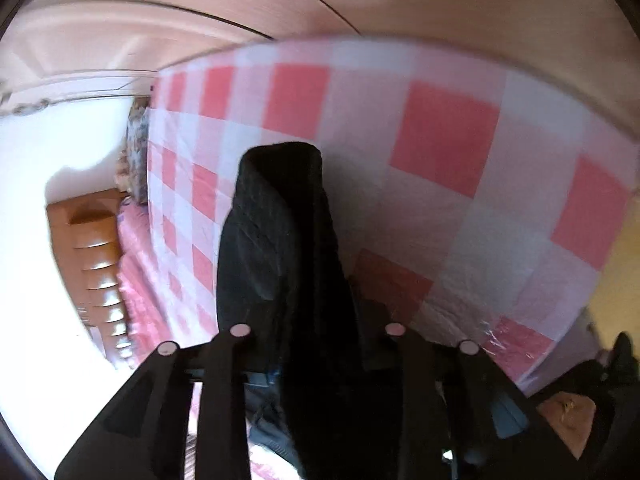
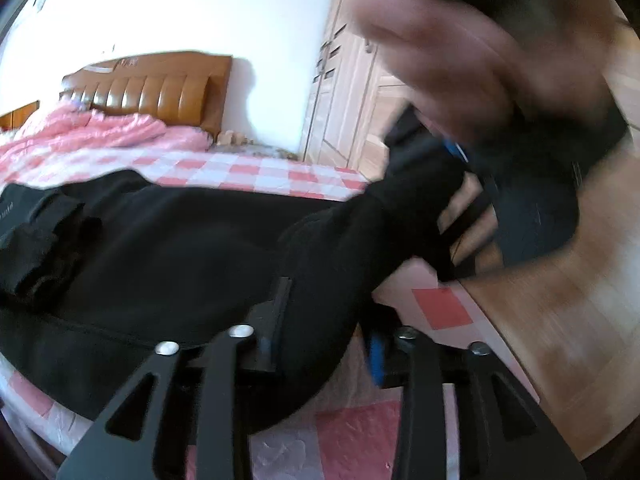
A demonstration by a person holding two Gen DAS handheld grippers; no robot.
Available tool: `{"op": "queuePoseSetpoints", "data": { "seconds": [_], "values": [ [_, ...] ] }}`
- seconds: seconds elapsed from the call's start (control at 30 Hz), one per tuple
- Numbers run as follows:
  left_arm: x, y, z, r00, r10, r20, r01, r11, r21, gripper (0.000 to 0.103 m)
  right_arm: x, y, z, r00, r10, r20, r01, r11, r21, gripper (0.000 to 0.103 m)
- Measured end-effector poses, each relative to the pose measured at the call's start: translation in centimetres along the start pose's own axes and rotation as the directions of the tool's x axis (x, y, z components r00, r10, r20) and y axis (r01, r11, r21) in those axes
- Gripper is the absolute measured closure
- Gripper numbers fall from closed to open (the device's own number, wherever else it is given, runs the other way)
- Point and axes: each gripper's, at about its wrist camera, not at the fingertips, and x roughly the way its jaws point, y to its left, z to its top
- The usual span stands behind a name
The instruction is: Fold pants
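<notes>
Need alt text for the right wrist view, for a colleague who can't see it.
Black pants lie across a bed with a pink-and-white checked sheet, one end caught in the right tool. Far right, the blurred left tool grips another part of the fabric. A brown headboard stands behind.

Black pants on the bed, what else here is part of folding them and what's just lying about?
Part of the job:
black fabric pants
left gripper
right gripper
pink-and-white checked bedsheet

Just lying about:
crumpled pink quilt
brown padded headboard
light wooden wardrobe
</notes>
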Motion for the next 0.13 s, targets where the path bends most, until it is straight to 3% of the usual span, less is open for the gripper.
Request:
{"op": "queuePoseSetpoints", "data": {
  "seconds": [0.03,0.07,0.13],
  "values": [
    [-0.8,1.6,-1.3,0.998,-0.036,0.051,0.038,0.998,-0.043,0.077,-0.4,-0.3,-0.1,1.0,0.025,0.002,-0.025,1.0,0.015,0.018],
    [-1.3,2.5,-1.9,0.996,-0.049,0.081,0.055,0.996,-0.066,0.078,-0.8,-0.6,-0.2,0.998,0.06,0.01,-0.06,0.998,0.028,0.011],
    [-2.7,5.0,-4.3,0.98,-0.105,0.17,0.13,0.981,-0.143,0.078,-1.5,-1.2,-0.8,0.986,0.167,0.015,-0.168,0.981,0.095,0.009]
  ]
}}
